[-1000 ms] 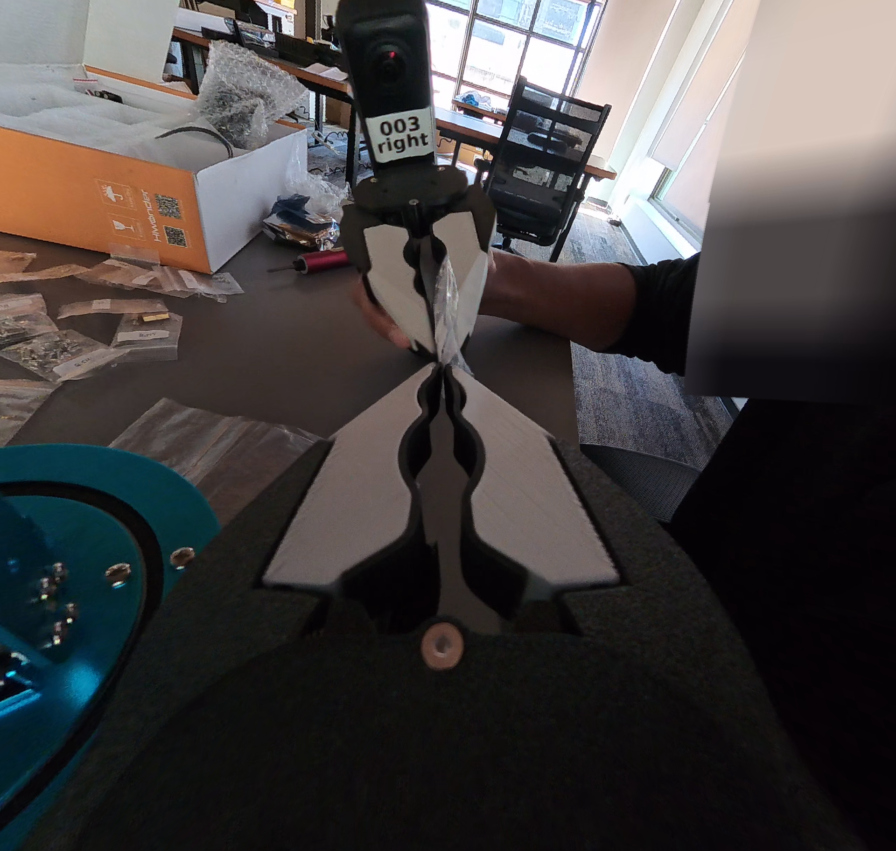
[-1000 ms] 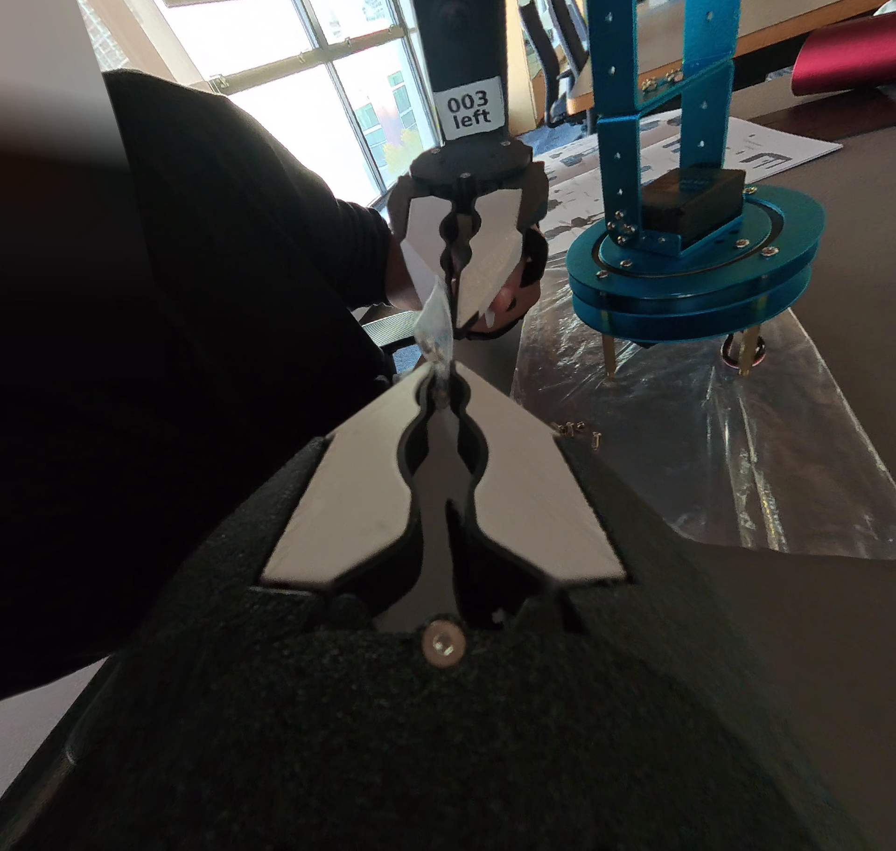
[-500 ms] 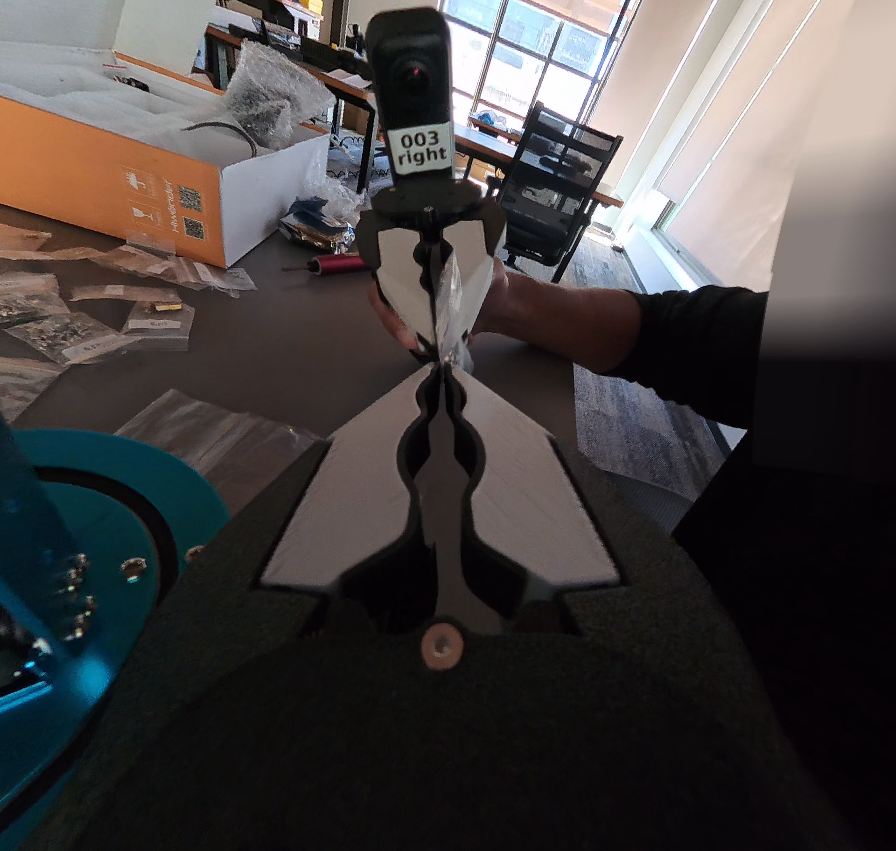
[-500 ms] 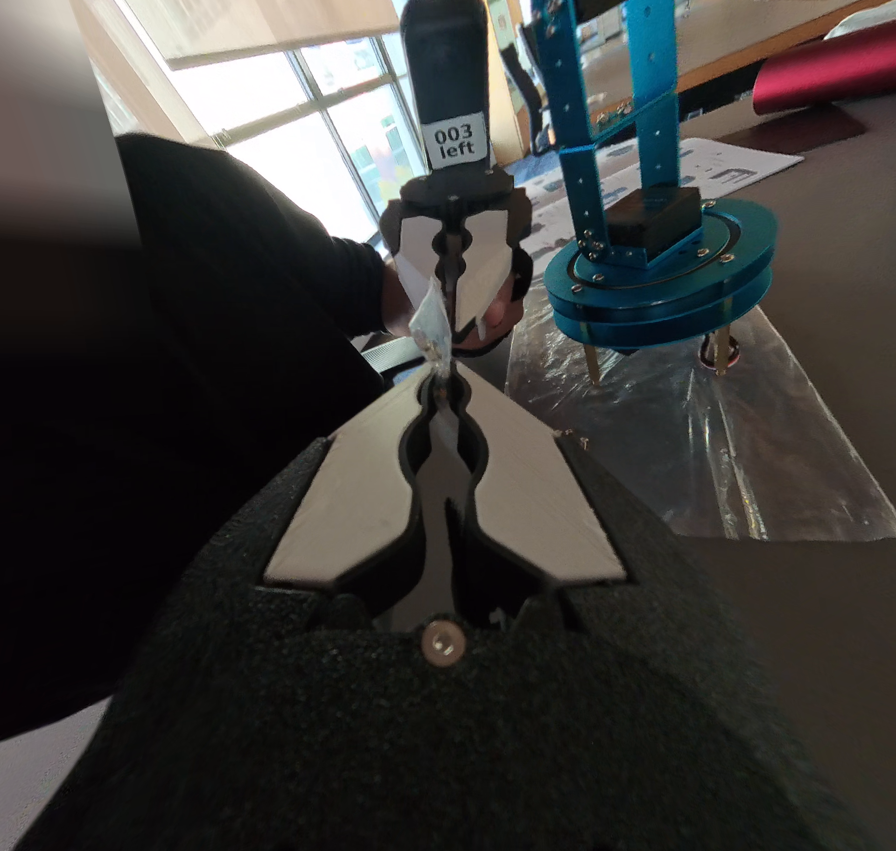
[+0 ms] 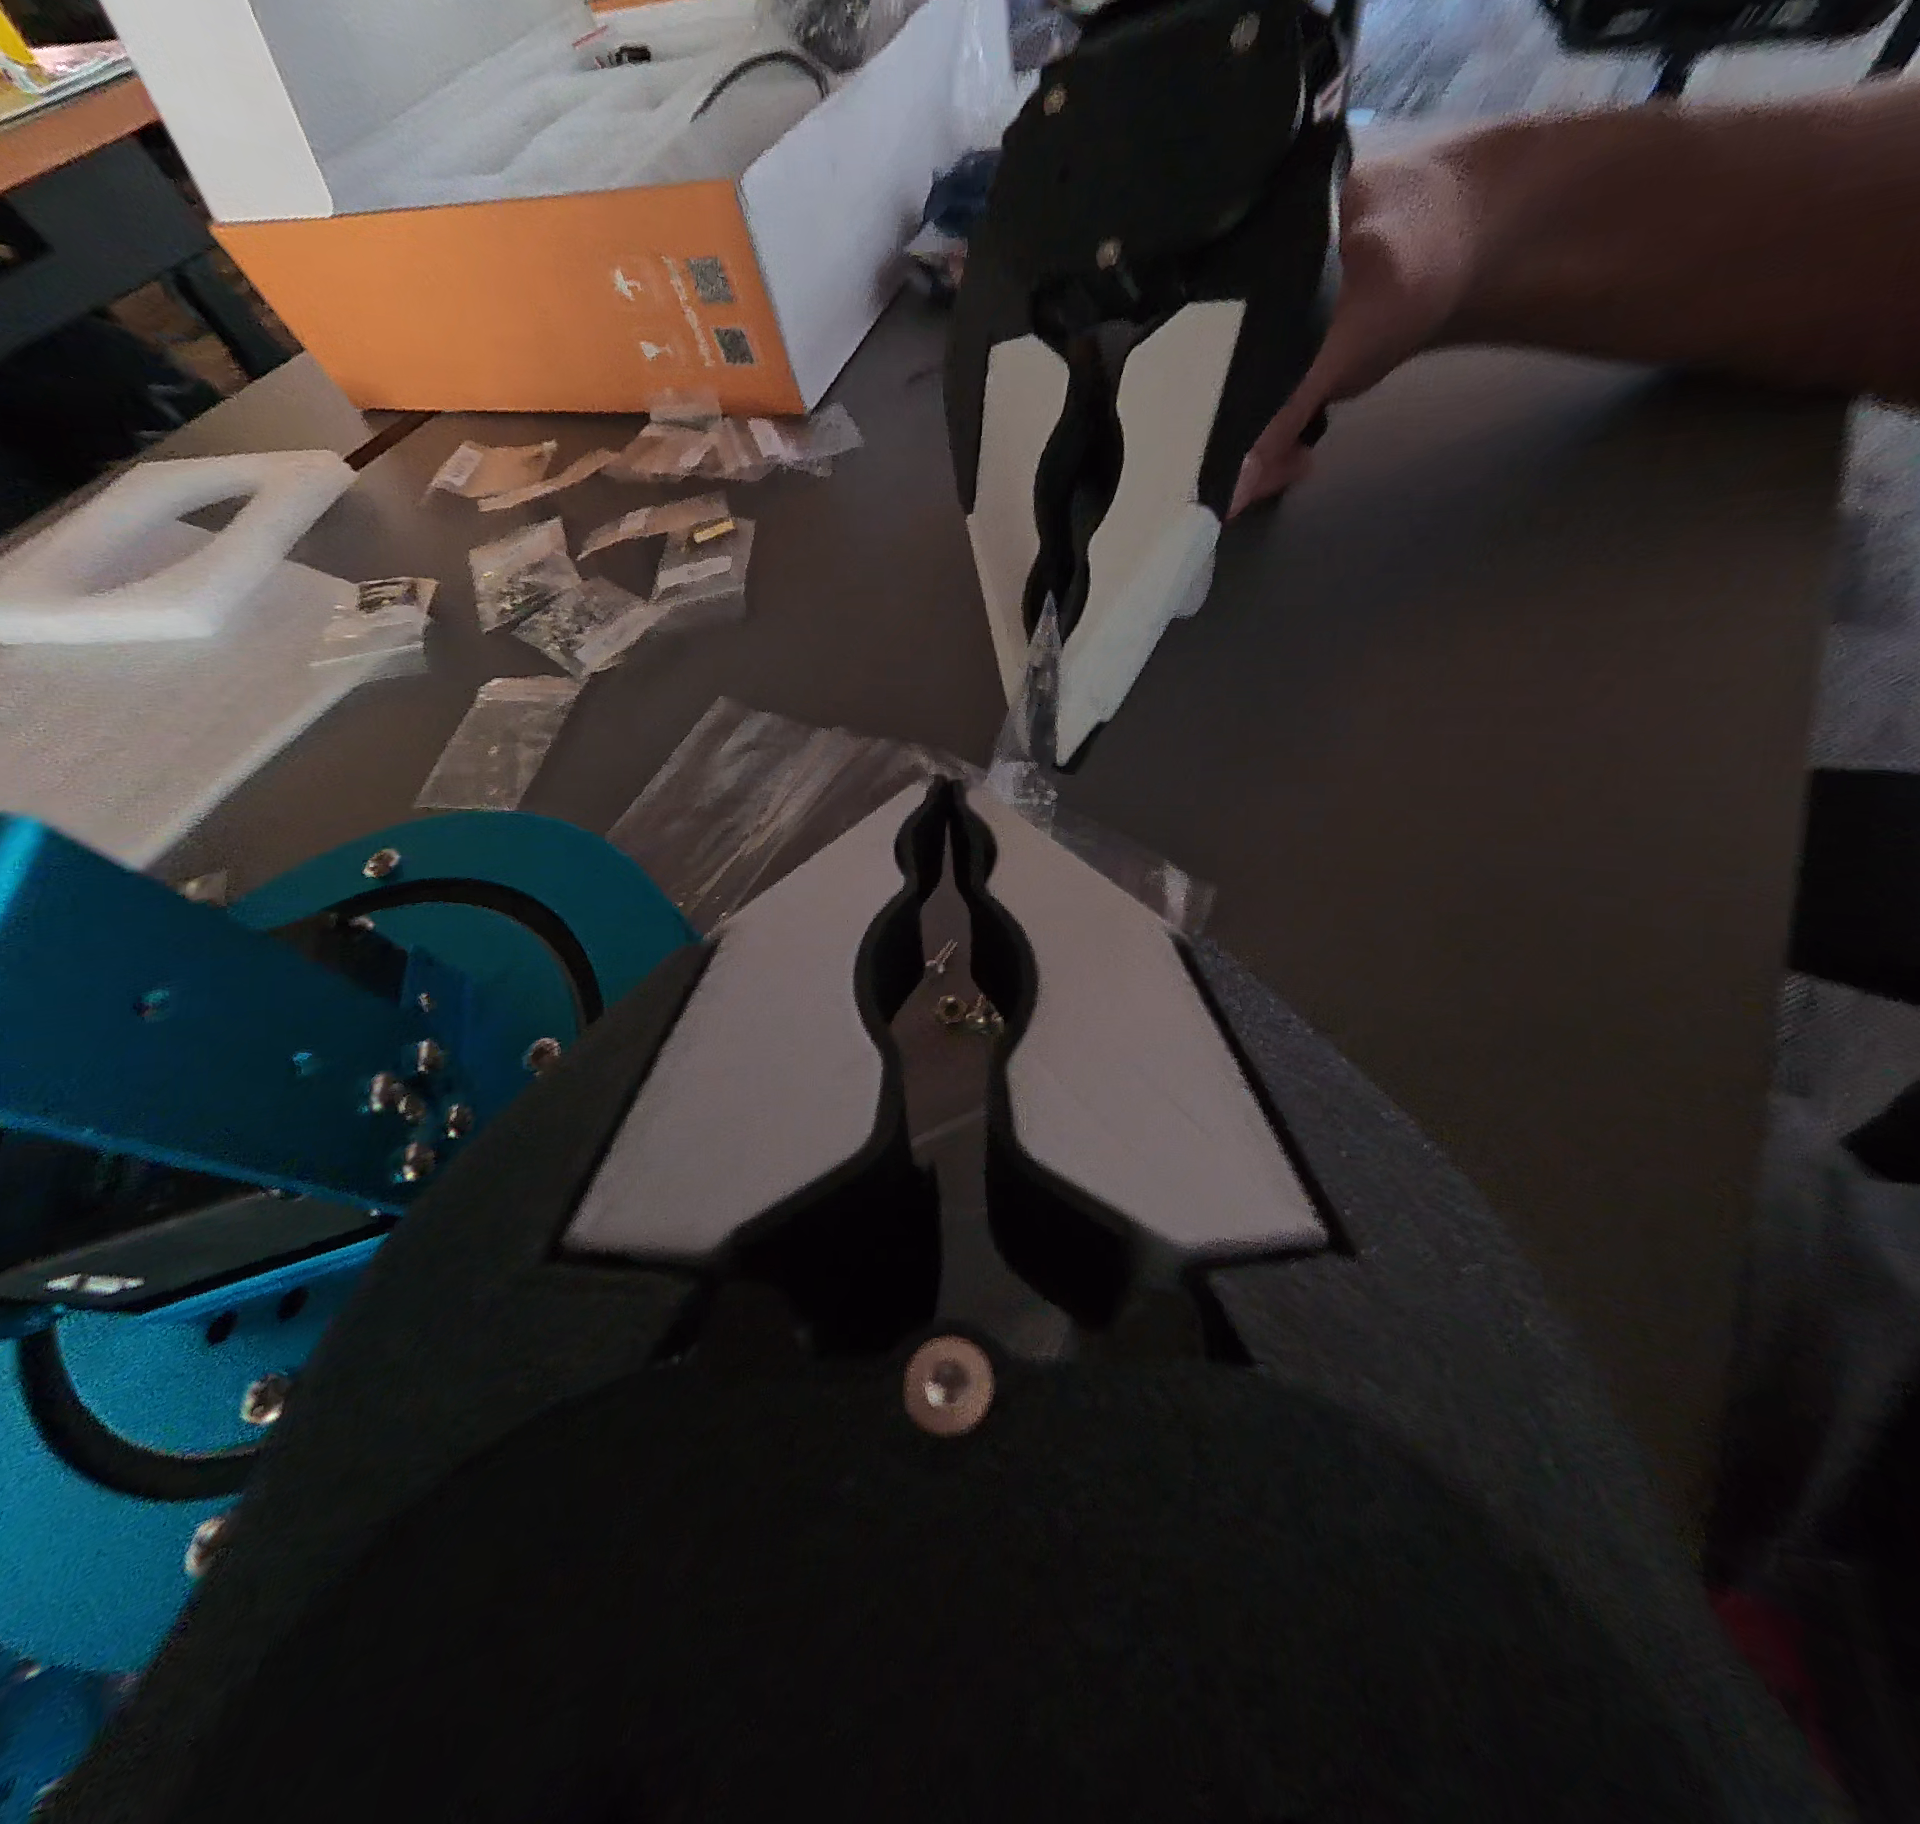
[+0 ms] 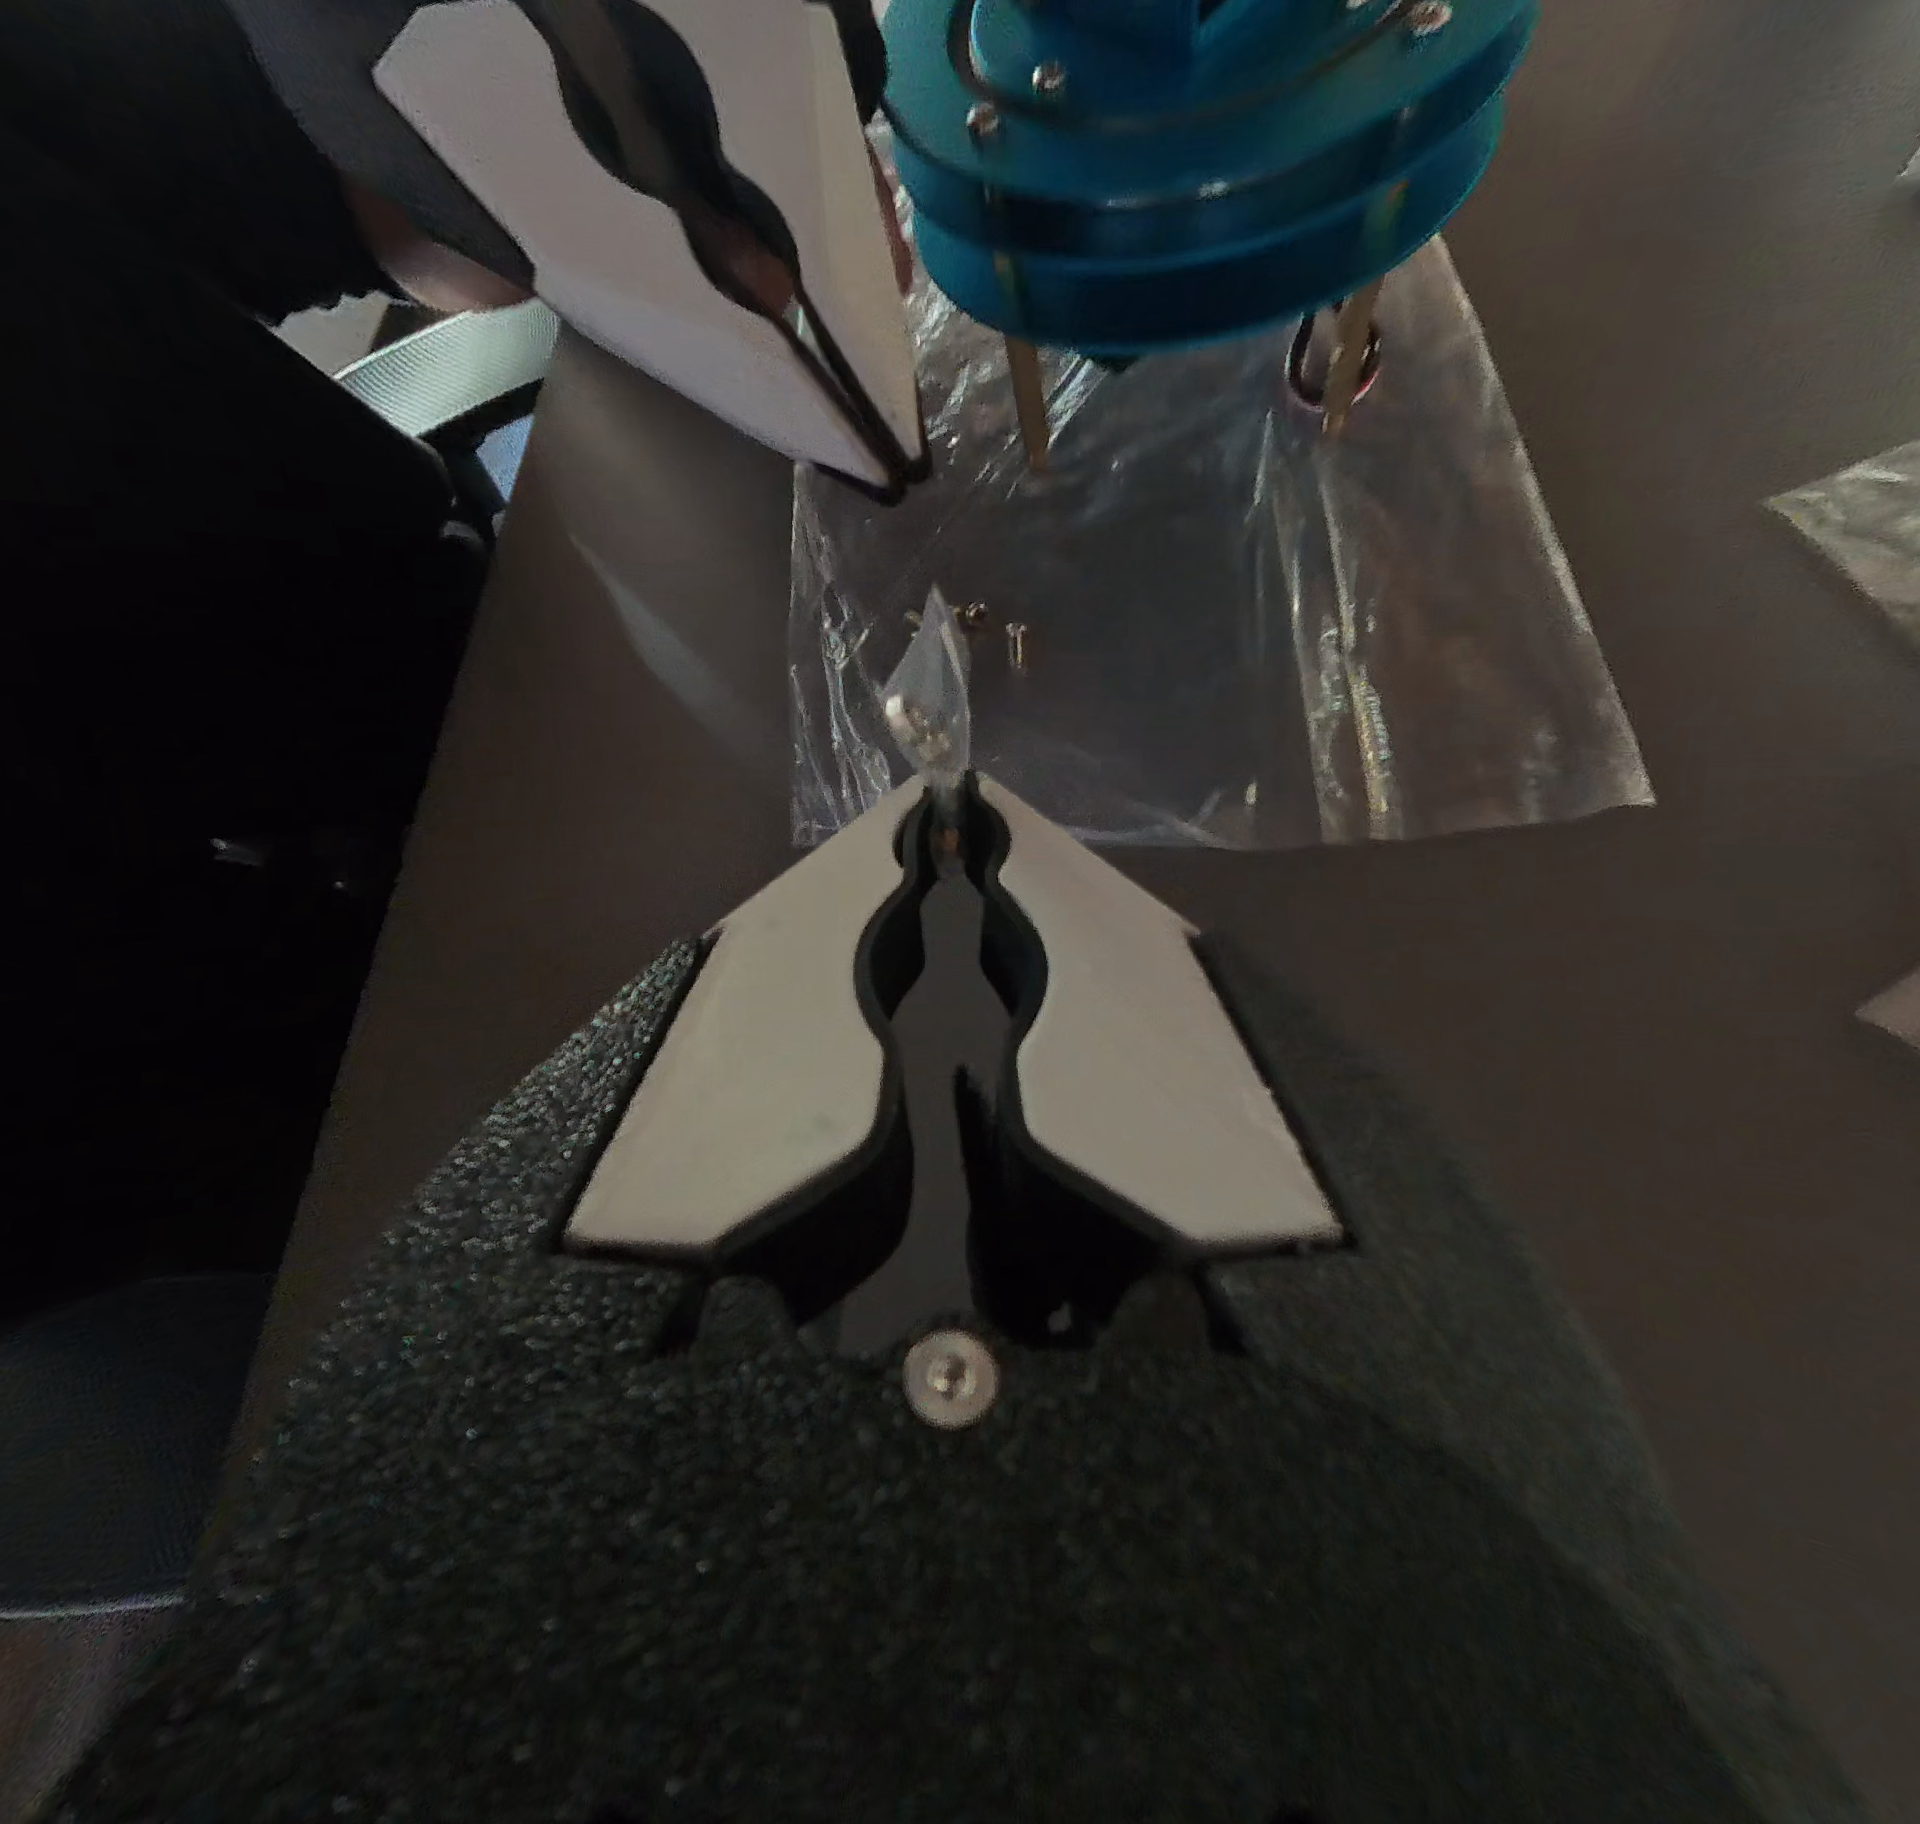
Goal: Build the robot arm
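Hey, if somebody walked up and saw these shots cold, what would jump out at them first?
Probably the right claw, shut on a small clear bag with a screw inside, just above a plastic sheet on the dark table. Next, the blue round base standing on thin legs at the sheet's far end, beside the shut left claw. A few loose screws lie on the sheet between the claws.

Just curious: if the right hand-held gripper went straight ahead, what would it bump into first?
Probably the clear plastic sheet lying ahead, by the loose screws, though depth is unclear.
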`<state>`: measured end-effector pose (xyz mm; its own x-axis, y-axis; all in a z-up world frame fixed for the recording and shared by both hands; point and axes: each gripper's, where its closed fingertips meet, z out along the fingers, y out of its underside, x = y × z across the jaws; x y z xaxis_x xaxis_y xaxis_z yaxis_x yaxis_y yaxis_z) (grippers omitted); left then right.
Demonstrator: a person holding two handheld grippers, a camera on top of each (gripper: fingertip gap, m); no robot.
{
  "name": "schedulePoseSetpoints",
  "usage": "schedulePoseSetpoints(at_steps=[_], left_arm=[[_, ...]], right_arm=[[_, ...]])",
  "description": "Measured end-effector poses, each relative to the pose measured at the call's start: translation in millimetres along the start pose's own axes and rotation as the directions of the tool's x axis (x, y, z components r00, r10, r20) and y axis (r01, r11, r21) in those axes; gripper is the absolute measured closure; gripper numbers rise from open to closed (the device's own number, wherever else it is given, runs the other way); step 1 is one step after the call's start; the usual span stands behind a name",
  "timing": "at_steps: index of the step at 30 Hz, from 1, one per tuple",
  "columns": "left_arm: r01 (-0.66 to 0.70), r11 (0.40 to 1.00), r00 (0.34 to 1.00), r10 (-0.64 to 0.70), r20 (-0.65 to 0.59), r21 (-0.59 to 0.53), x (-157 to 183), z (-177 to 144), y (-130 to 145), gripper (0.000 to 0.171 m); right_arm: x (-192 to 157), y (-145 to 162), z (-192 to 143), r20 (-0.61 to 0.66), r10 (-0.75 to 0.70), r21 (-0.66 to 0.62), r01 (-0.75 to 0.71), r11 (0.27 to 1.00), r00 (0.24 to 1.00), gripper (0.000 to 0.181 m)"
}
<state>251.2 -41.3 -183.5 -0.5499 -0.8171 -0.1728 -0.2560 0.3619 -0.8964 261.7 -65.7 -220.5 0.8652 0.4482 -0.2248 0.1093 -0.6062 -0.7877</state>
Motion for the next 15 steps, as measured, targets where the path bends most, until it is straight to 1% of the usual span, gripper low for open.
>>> schedulePoseSetpoints(at_steps=[2,6,9,12,15], left_arm=[[-0.024,0.999,1.000,0.024,0.013,-0.044,0.0,4.7,4.6,0.171],[-0.029,0.995,0.999,0.026,-0.035,-0.095,9.6,12.6,11.2,0.171],[-0.046,0.989,0.999,0.043,-0.020,-0.138,9.8,17.2,19.6,0.171],[-0.070,0.988,0.997,0.075,0.031,-0.138,4.6,16.6,17.8,0.171],[-0.061,0.989,0.997,0.065,0.029,-0.132,4.6,15.6,15.8,0.171]], right_arm=[[-0.8,2.9,2.4,0.000,-0.006,-0.019,0.006,1.000,1.000,0.179],[-1.0,2.0,1.4,-0.002,-0.011,-0.015,0.011,1.000,1.000,0.179],[0.5,5.6,2.9,-0.008,-0.010,-0.031,0.010,0.999,1.000,0.179],[-0.1,4.2,3.3,-0.005,-0.013,-0.022,0.013,1.000,1.000,0.179],[-0.4,-0.3,0.2,0.001,-0.010,0.005,0.010,1.000,1.000,0.179]])
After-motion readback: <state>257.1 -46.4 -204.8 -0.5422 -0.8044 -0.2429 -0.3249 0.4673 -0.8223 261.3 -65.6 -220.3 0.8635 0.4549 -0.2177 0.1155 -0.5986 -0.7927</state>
